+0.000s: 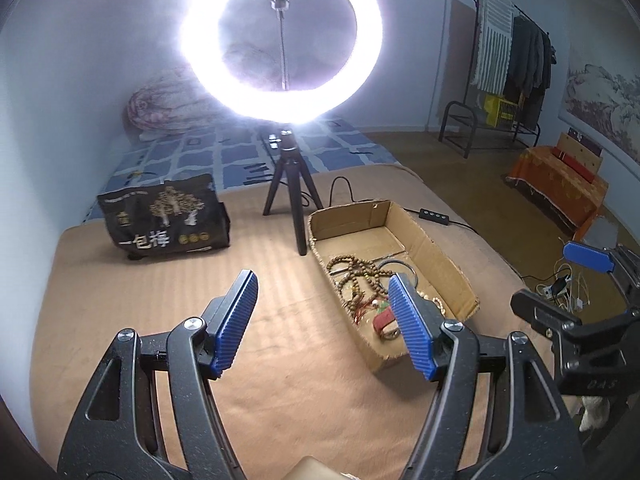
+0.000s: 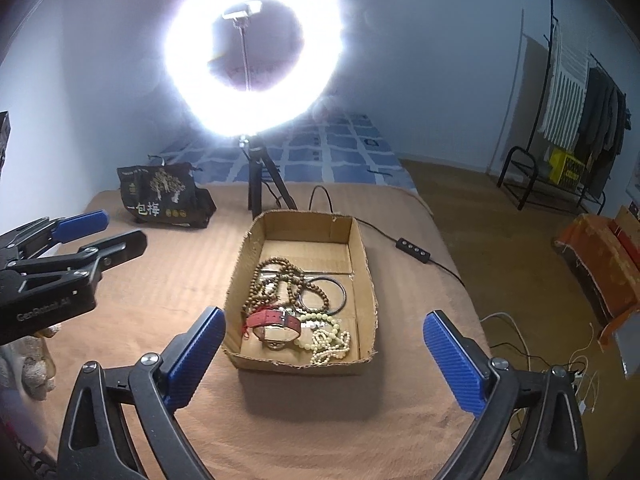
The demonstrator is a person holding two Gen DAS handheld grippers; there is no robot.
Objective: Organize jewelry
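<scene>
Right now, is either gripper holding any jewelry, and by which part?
Nothing is held. The left gripper and right gripper are both open and empty; the jewelry, including the red-strapped watch, lies in the cardboard box.

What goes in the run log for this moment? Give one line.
left gripper: open, empty | right gripper: open, empty | box: beads, watch, bangle inside

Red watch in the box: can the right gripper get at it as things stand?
Probably yes. The right gripper has its jaws open, facing the open-topped cardboard box. The red watch lies on top of the jewelry near the front wall, with nothing over it.
</scene>
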